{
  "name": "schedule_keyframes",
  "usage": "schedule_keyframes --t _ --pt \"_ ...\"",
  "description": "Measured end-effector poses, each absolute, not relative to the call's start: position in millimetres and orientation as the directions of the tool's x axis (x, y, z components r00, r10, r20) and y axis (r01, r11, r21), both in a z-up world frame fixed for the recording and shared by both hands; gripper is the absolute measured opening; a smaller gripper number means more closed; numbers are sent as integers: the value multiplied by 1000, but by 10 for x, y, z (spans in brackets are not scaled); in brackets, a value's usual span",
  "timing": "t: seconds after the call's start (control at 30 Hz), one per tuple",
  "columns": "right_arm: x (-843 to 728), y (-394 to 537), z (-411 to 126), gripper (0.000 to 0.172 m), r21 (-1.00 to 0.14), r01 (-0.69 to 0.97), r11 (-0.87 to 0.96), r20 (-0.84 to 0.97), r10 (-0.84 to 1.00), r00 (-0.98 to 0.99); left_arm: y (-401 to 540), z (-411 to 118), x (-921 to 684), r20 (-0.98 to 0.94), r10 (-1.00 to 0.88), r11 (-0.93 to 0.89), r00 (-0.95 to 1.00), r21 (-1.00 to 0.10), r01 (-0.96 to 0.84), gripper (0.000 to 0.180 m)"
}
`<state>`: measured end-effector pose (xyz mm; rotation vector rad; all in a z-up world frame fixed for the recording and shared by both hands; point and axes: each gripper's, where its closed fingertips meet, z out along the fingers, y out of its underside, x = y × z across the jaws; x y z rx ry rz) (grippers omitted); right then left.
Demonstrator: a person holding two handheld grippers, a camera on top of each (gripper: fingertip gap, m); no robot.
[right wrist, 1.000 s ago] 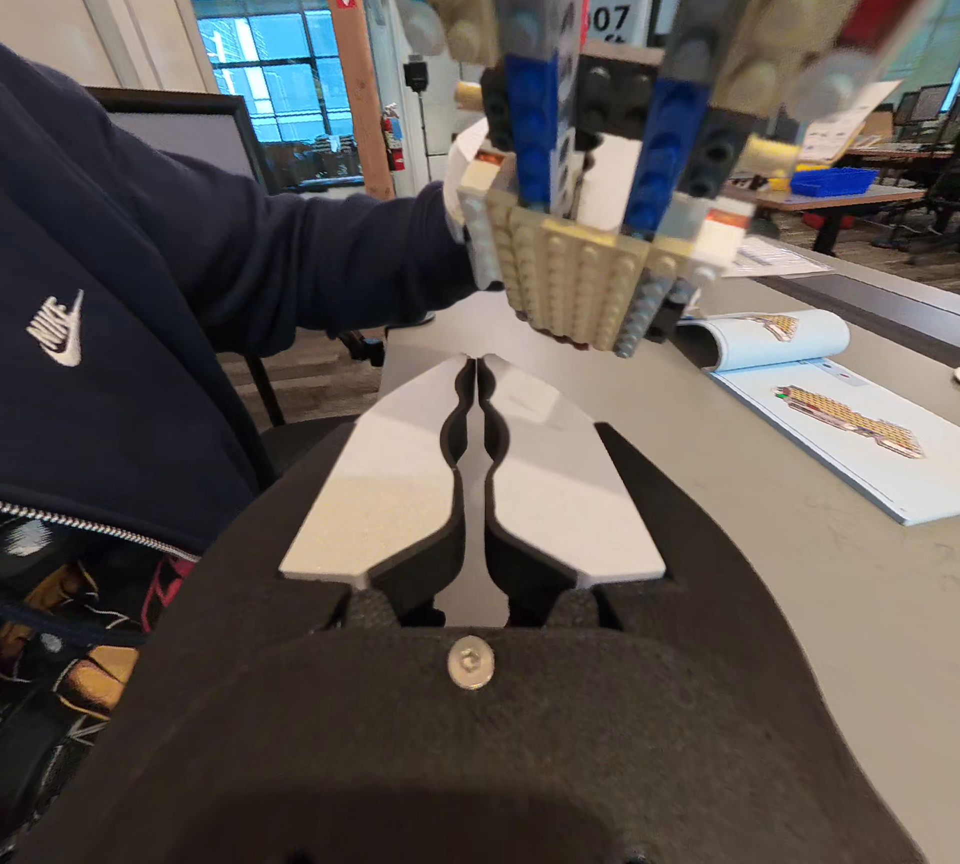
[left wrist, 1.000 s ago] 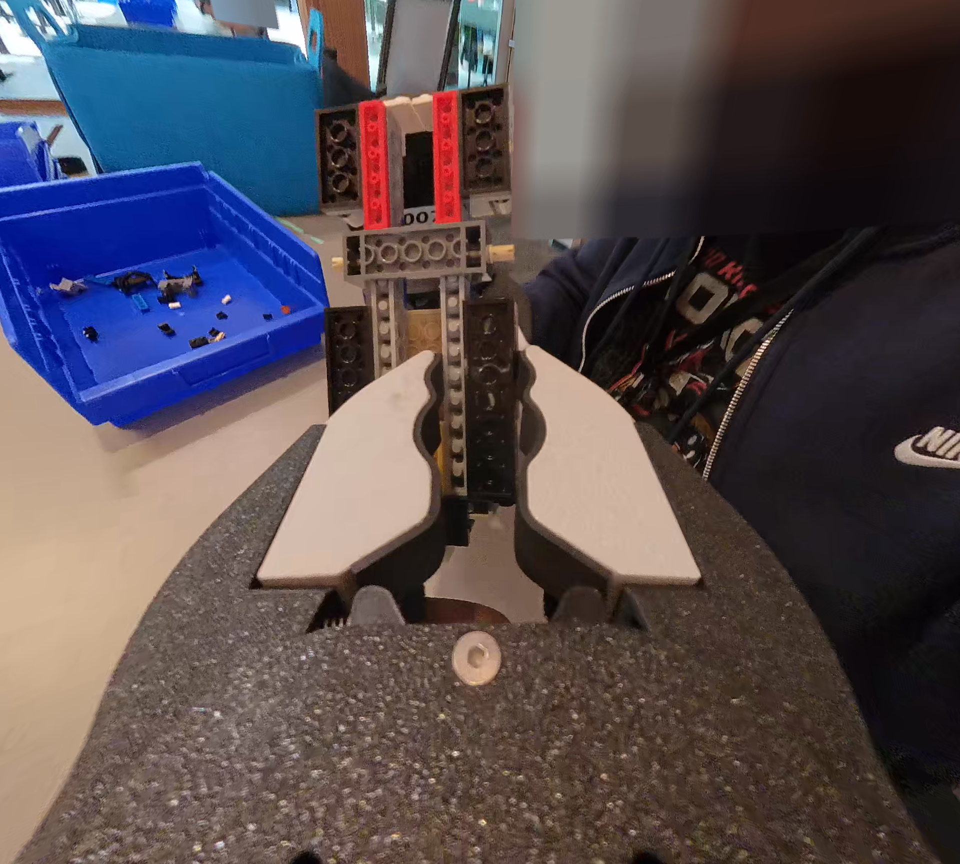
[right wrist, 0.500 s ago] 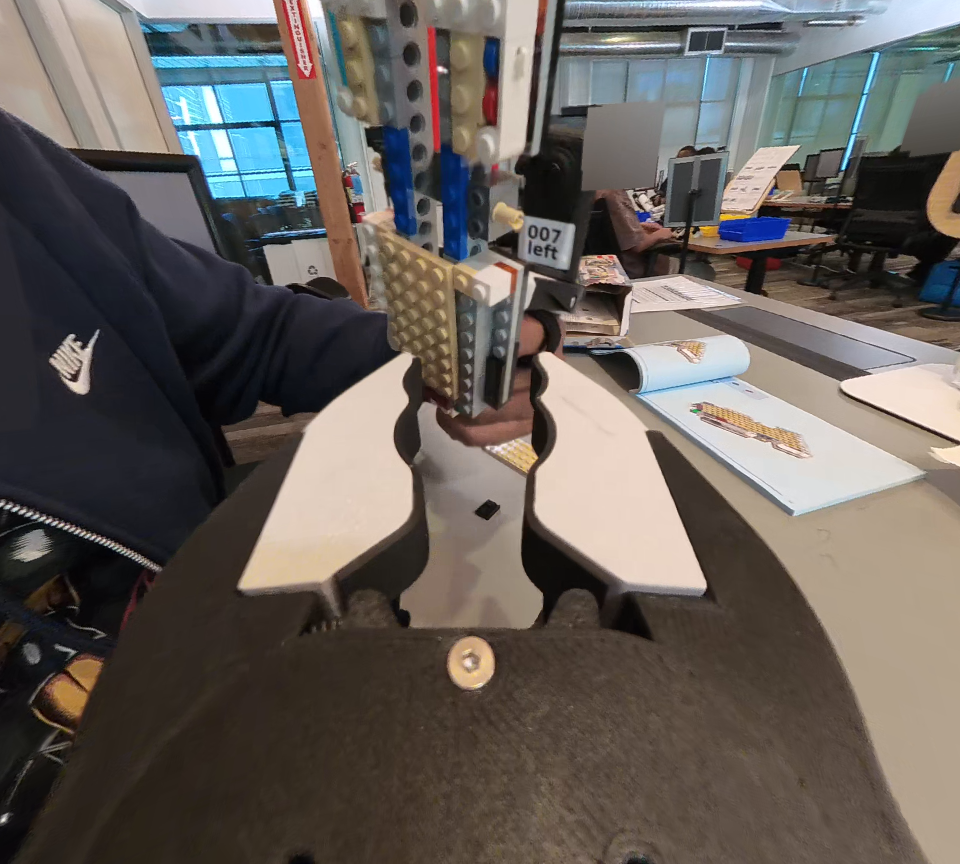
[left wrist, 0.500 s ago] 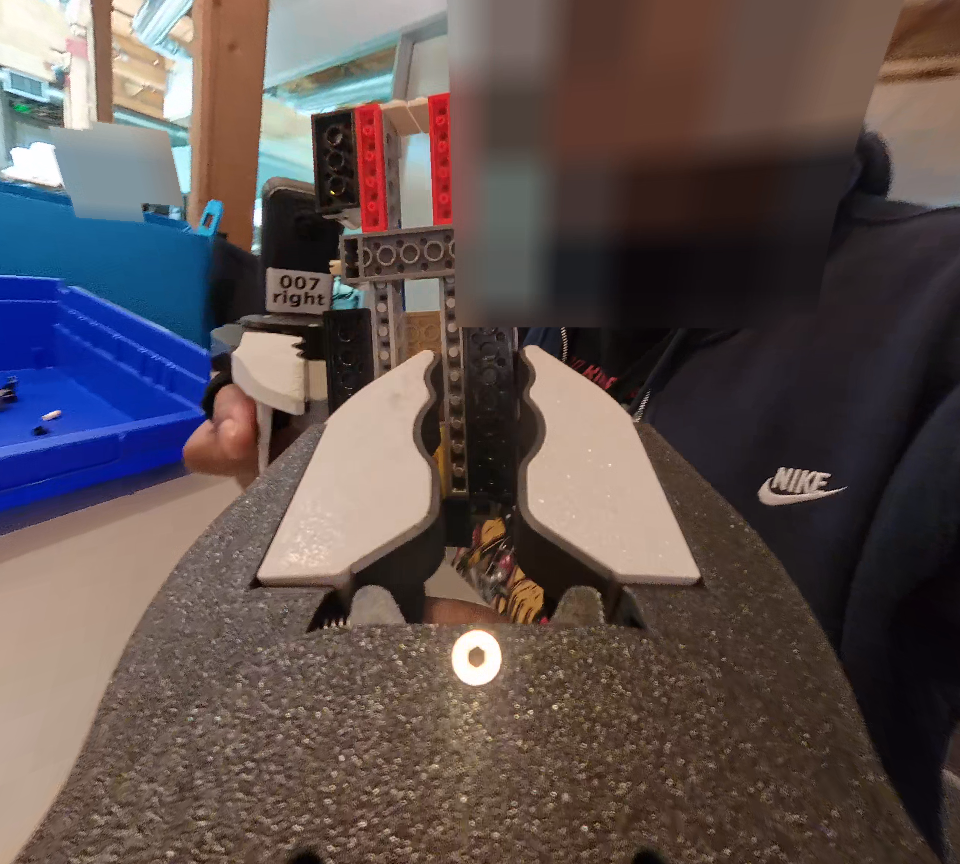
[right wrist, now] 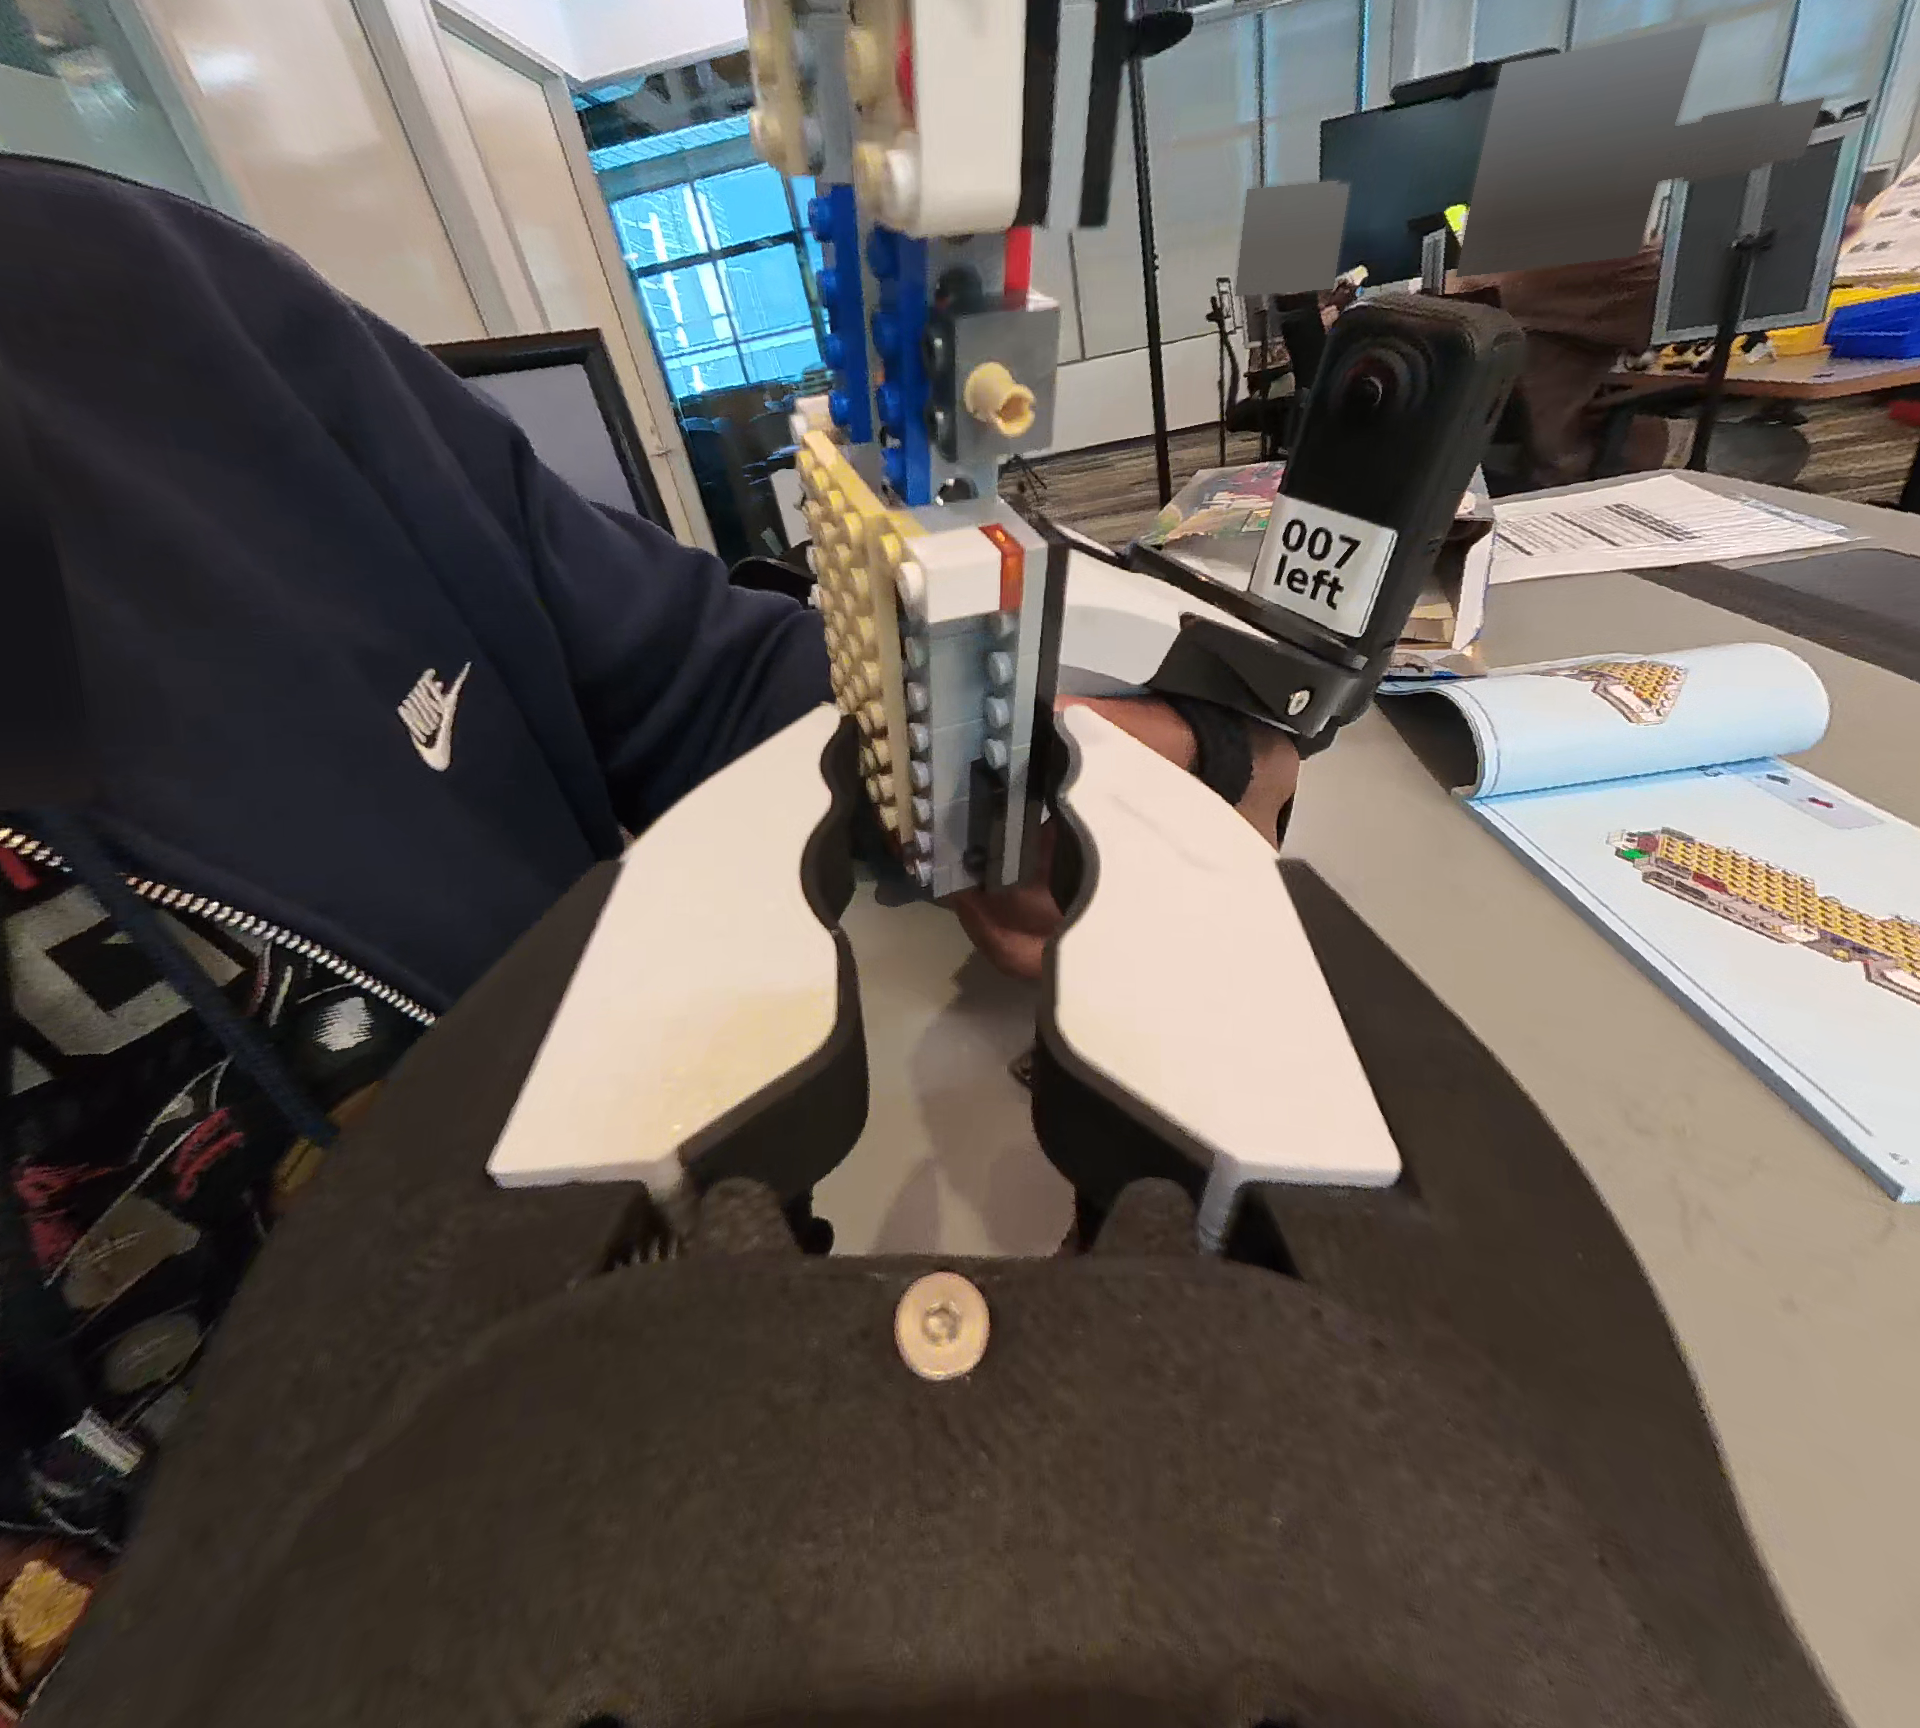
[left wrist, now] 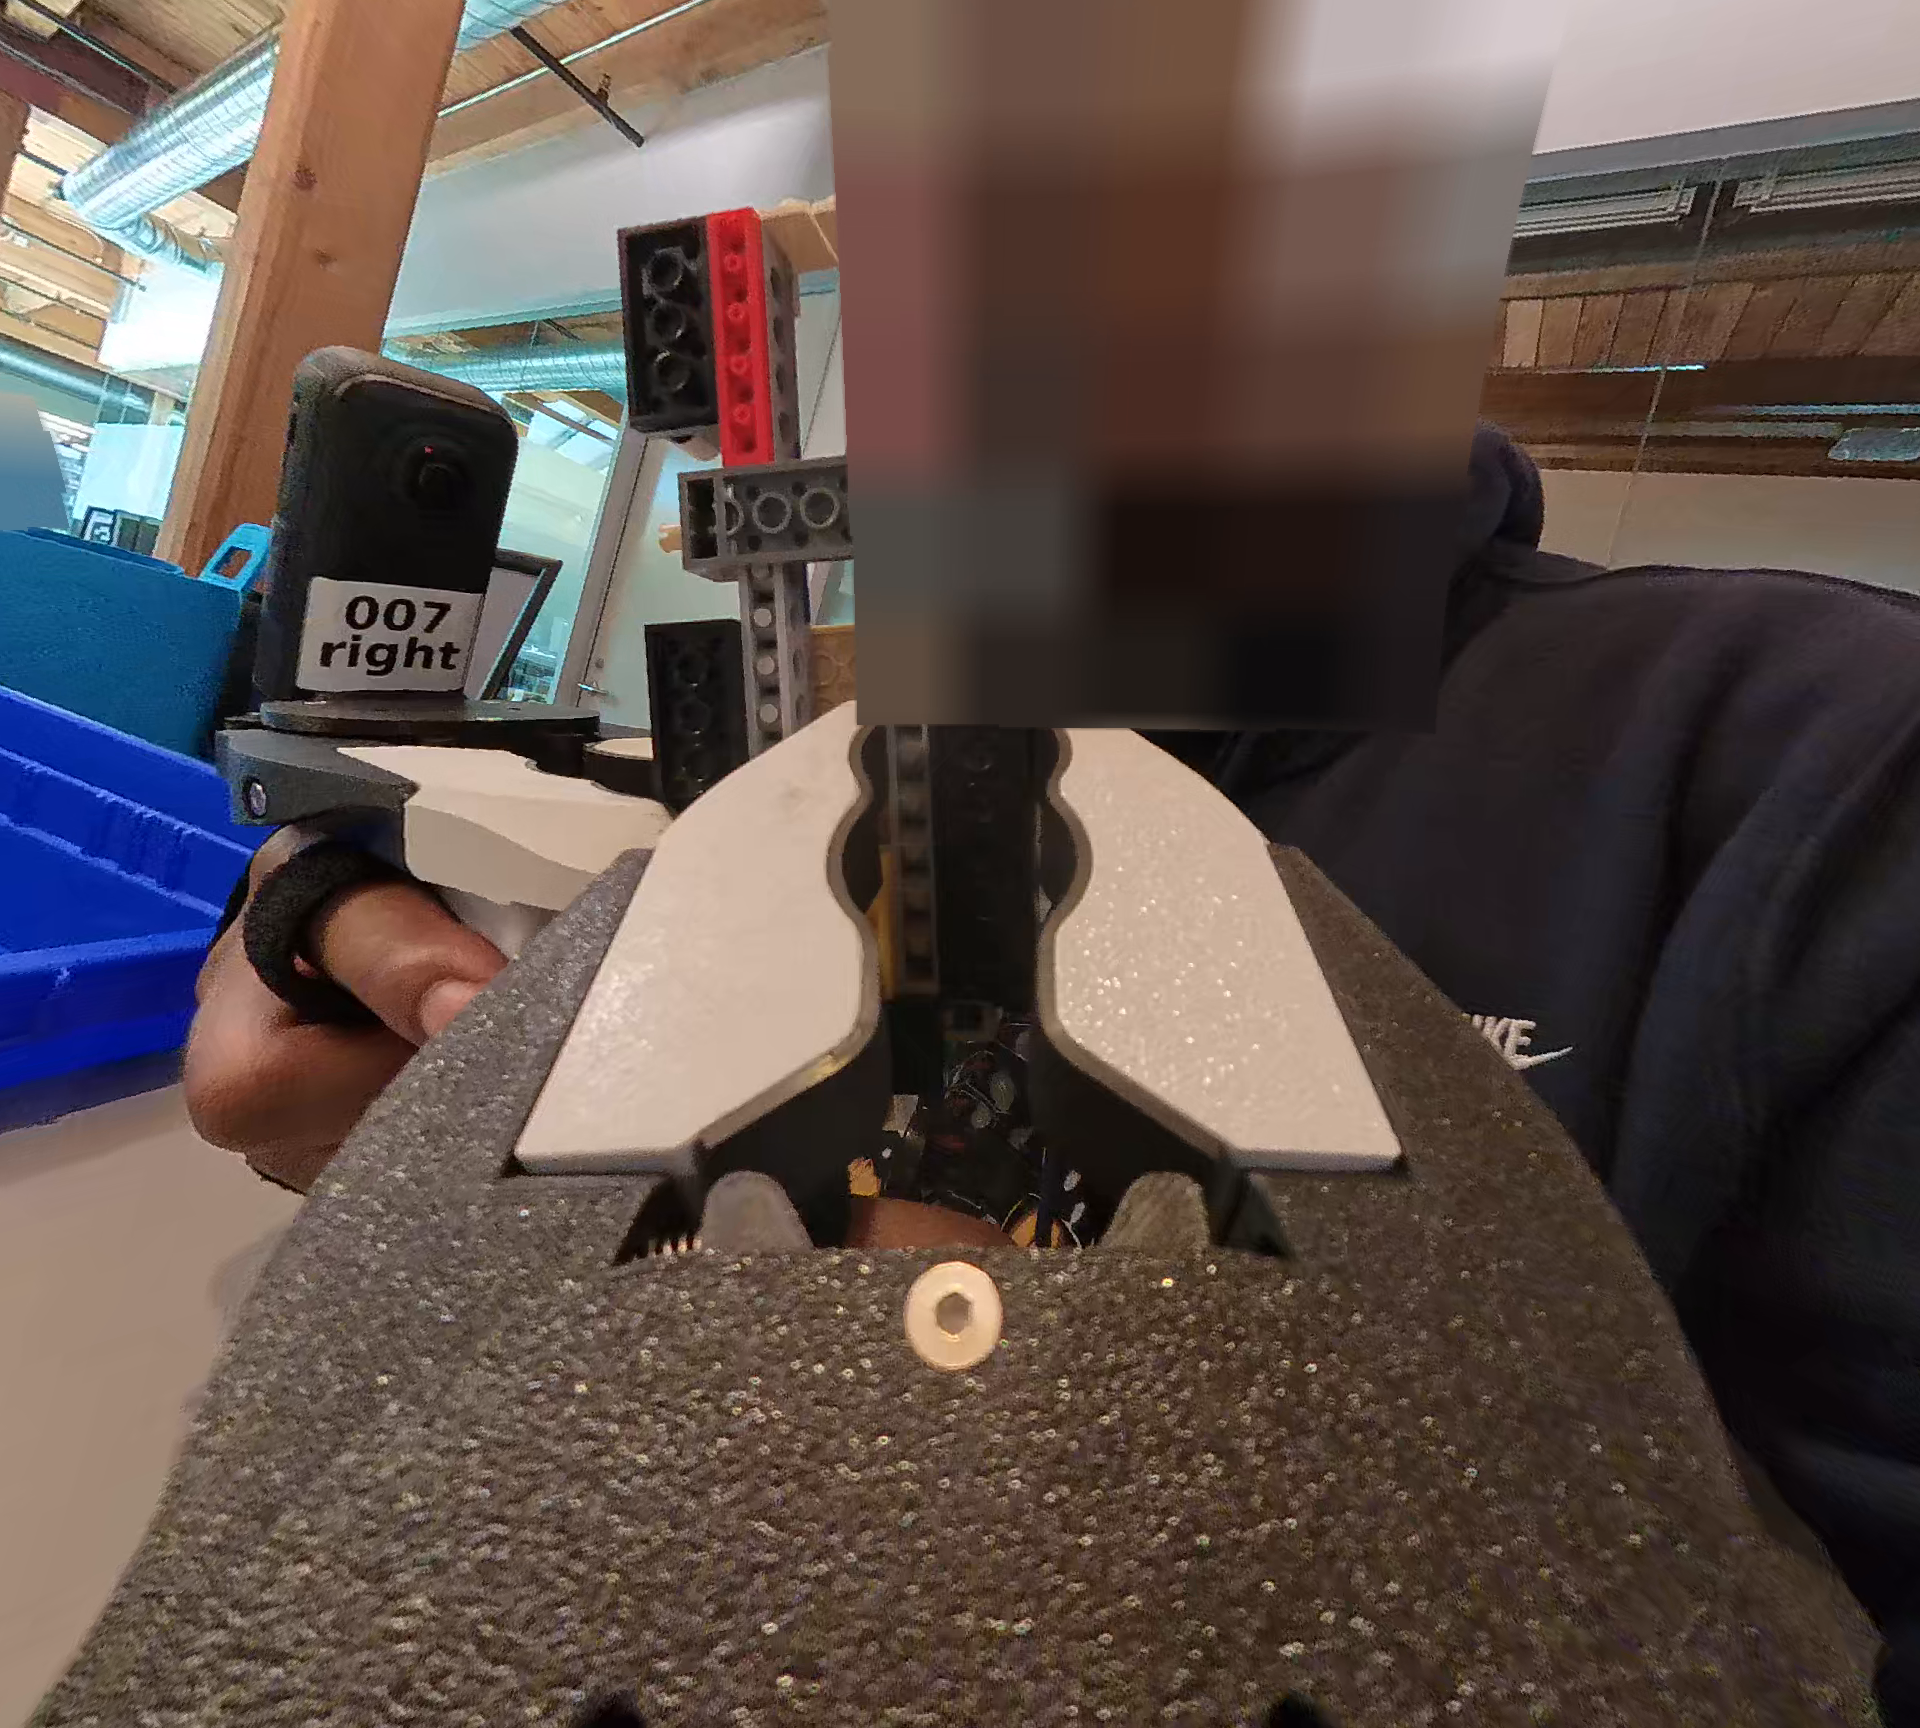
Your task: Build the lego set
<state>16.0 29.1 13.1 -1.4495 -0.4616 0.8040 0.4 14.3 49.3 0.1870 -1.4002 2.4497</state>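
Note:
A brick model (right wrist: 966, 639) of tan, white, grey, blue and black parts stands upright in the air. My right gripper (right wrist: 948, 733) has its fingers shut on the model's lower end, the left pad on the tan studded plate and the right pad on the black edge. My left gripper (left wrist: 956, 748) is shut on the same model (left wrist: 764, 525), clamping a black and grey beam. A red beam and a black brick rise above it. The right gripper's white finger (left wrist: 499, 805) shows at the left, beside the model. The left gripper's camera mount (right wrist: 1278, 681) shows behind the model.
A person in a dark hoodie (right wrist: 312, 535) sits close behind both grippers. An open instruction booklet (right wrist: 1662, 805) and papers (right wrist: 1662, 525) lie on the grey table (right wrist: 1558, 1159). A blue bin (left wrist: 94, 857) stands at the left. Less than 4 cm separates the two grippers' tips.
My right gripper was shut on air below the model, then opened wide and closed on the model's lower end. My left gripper kept its grip while tilting the model upright.

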Motion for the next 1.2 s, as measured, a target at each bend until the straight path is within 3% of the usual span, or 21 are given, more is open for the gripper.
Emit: schedule_keyframes --t 0.2,0.9,1.2 --pt "213 366 63 34 -972 -228 -57 -199 714 671 199 437 76 309 137 -414 -941 -845 -338 27" --pt "500 400 18 24 -920 -391 10 -305 608 733 482 156 470 415 -385 -359 -824 -890 -281 28" --pt "556 538 -167 23 -937 -346 -55 -320 538 780 601 31 600 411 -519 -378 -749 -897 -230 27"
